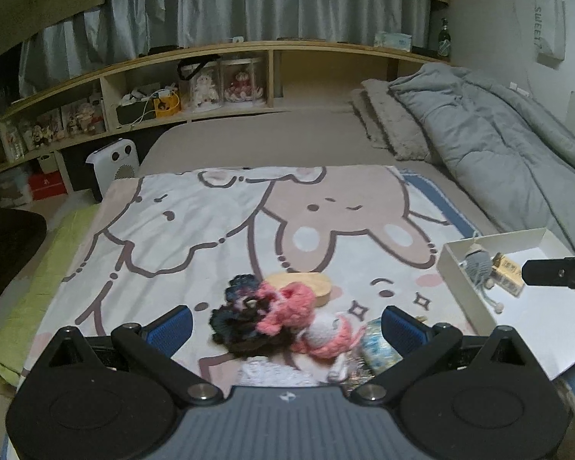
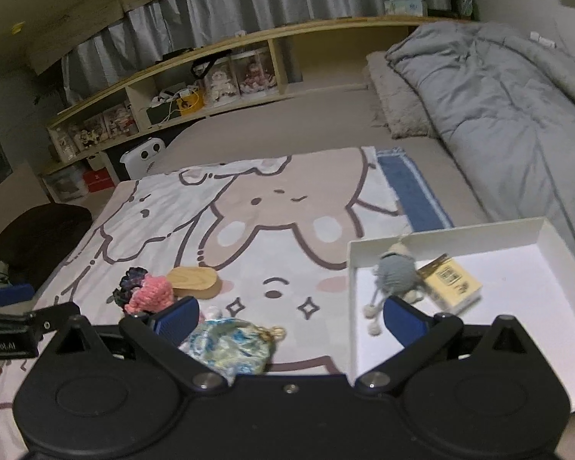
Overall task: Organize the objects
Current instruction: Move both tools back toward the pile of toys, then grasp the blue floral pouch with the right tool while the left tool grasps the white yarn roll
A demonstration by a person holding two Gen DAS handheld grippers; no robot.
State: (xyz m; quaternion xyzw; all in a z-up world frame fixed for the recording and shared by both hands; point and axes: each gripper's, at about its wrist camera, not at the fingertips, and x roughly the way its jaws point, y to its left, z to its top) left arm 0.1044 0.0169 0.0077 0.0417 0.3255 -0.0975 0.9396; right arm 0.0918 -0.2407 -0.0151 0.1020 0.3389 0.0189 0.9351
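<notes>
A pile of small items lies on the cartoon blanket (image 1: 195, 230): a pink knitted doll (image 1: 291, 306), a dark crocheted piece (image 1: 237, 314), an oval wooden box (image 1: 306, 281) and a blue-patterned pouch (image 1: 377, 345). My left gripper (image 1: 287, 326) is open, its fingers either side of the pile. The white tray (image 1: 460, 291) at the right holds a grey knitted doll (image 1: 477, 264) and a yellow box (image 1: 508, 272). In the right wrist view my right gripper (image 2: 291, 318) is open and empty above the pouch (image 2: 230, 349) and the tray's left wall (image 2: 350, 299). The grey doll (image 2: 396, 272) and yellow box (image 2: 452, 280) lie inside.
The blanket lies on a beige bed (image 1: 268, 138). A grey duvet (image 1: 498, 142) is heaped along the right. A wooden shelf (image 1: 211, 57) with dolls and boxes runs behind. A white heater (image 1: 115, 165) stands left of the bed.
</notes>
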